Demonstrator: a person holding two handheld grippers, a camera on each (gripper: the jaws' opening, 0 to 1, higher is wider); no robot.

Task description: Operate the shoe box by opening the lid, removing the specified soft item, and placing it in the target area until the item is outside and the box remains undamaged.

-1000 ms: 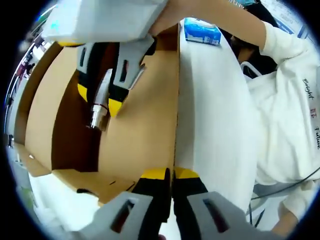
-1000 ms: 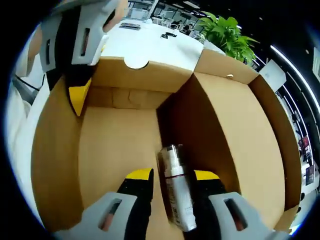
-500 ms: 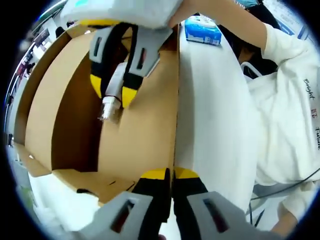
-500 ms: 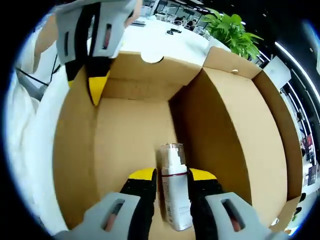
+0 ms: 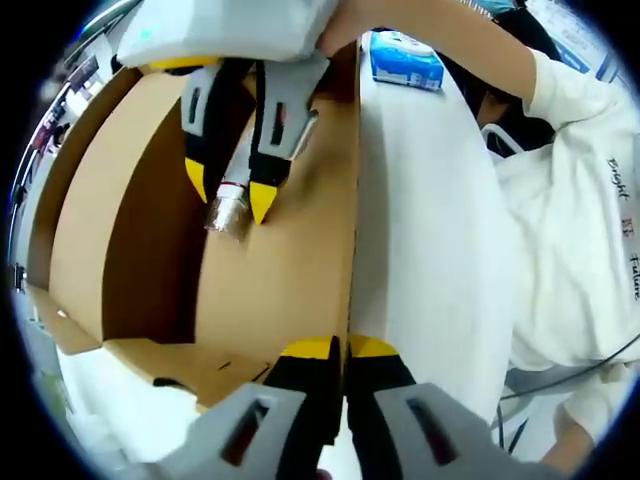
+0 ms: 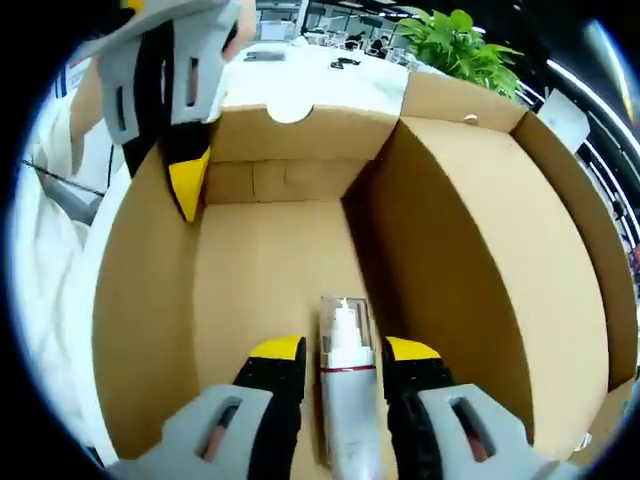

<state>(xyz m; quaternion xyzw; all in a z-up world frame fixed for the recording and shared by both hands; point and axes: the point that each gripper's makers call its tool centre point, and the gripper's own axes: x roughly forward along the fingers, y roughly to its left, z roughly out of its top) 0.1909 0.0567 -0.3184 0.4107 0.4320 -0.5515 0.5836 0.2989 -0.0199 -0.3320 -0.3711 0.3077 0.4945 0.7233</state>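
Observation:
The open cardboard shoe box (image 5: 285, 275) lies with its brown inside toward both cameras. A slim silver-white bottle (image 5: 228, 212) with a clear cap hangs inside it, and my right gripper (image 5: 230, 195) is shut on it, coming in from the top of the left gripper view. In the right gripper view the bottle (image 6: 345, 400) stands between my right gripper's (image 6: 343, 350) yellow-tipped jaws, above the box floor (image 6: 265, 260). My left gripper (image 5: 345, 347) is shut on the edge of a box side wall. It appears again as the left gripper (image 6: 178, 185) clamped over the left wall.
The box's white outer side (image 5: 430, 230) runs along the right, with a blue pack (image 5: 405, 60) at its far end. A person in a white shirt (image 5: 585, 230) stands close by. A white table (image 6: 300, 80) and a green plant (image 6: 455, 40) lie beyond the box.
My right gripper has shifted a little across the inside of the box with the bottle still in it. My left gripper has stayed clamped on the wall.

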